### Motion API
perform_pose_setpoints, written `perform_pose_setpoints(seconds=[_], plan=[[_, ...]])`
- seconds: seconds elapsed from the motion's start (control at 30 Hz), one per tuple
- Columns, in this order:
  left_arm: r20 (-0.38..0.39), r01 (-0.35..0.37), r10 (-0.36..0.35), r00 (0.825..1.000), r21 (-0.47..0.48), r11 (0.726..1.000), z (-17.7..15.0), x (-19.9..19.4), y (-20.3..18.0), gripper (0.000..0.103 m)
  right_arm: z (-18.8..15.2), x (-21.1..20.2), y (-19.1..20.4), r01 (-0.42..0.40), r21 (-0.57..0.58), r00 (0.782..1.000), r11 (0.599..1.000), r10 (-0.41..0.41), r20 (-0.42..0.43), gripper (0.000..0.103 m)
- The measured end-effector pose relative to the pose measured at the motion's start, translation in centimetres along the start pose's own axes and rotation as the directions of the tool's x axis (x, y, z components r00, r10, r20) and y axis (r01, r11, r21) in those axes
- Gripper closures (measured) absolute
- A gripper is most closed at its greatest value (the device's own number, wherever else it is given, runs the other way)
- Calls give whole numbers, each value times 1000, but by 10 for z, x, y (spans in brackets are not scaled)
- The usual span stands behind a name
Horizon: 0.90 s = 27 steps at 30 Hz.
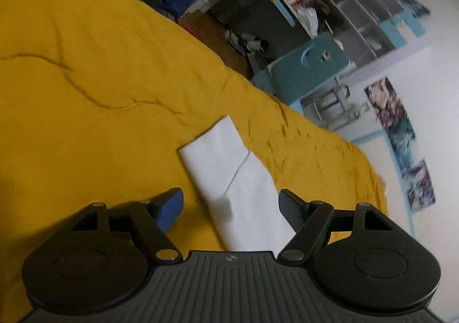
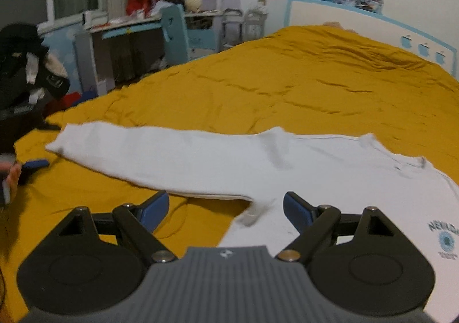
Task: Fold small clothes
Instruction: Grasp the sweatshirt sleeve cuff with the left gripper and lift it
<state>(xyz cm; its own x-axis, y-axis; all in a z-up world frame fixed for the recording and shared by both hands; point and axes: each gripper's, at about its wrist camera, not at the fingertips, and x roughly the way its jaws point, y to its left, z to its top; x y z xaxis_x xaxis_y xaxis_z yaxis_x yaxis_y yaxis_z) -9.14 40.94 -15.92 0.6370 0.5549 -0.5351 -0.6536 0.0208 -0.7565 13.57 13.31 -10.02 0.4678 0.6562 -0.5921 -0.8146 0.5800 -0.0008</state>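
Fingers (image 1: 169, 209) apart, white shirt (image 1: 229, 176) between.

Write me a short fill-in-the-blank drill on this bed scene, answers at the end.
1. The white shirt lies on a ____ bedspread.
2. Both tools, left and right, have their jaws ____.
3. The shirt's printed logo is coloured ____.

Missing words: yellow; open; blue

White shirt (image 2: 287, 168) with teal chest print lay on mustard-yellow bedspread (image 2: 287, 79); gripper fingertips (image 2: 155, 208) were blue, headboard (image 2: 373, 21) white with light-blue trim.
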Motion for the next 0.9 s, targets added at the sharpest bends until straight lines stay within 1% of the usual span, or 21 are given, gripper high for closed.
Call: perform_pose_setpoints(seconds=[0.07,0.1,0.13,0.17,0.2,0.23,0.27,0.37,0.47,0.57,0.6,0.67,0.77,0.8,0.9], plan=[[3,11,-11,1000,-20,1000,1,9,1,16,1,14,8,-5,-19,1000,1000,5,-3,20],[6,2,-2,1000,-32,999,0,13,3,21,0,18,12,-8,-21,1000,1000,8,-13,20],[13,-11,11,1000,-44,999,-1,16,5,34,1,21,15,-13,-15,1000,1000,13,-22,20],[22,-11,12,1000,-56,998,1,21,7,52,0,24,17,-22,-4,999,1000,21,-31,20],[28,-5,7,1000,-76,997,2,24,11,63,0,26,19,-32,8,999,999,33,-37,20],[25,4,-1,1000,-103,995,1,26,16,84,-1,25,21,-47,19,998,999,48,-44,20],[22,12,-9,1000,-121,993,2,28,18,90,-4,24,19,-59,26,997,998,61,-53,20],[32,27,-24,999,-124,992,3,27,16,95,-10,19,17,-60,13,996,998,61,-68,20],[45,68,-63,997,-131,989,4,19,5,96,-16,8,6,-36,8,997,999,37,-71,20],[49,143,-139,989,-93,985,3,9,-23,96,-23,-7,-15,-14,49,997,999,18,-77,20],[47,177,-174,984,-72,982,1,4,-37,97,-26,-14,-24,-4,70,997,998,9,-77,20],[37,248,-247,968,-35,968,-5,-6,-67,97,-32,-28,-45,22,117,997,993,-12,-78,20],[-5,373,-373,928,29,927,-28,-26,-122,97,-45,-53,-77,67,184,996,981,-54,-73,20],[-27,412,-411,911,54,910,-38,-31,-141,97,-50,-62,-88,84,204,995,975,-70,-73,20],[-131,535,-522,843,102,839,-82,-44,-198,97,-66,-92,-125,142,268,989,953,-124,-82,20]])
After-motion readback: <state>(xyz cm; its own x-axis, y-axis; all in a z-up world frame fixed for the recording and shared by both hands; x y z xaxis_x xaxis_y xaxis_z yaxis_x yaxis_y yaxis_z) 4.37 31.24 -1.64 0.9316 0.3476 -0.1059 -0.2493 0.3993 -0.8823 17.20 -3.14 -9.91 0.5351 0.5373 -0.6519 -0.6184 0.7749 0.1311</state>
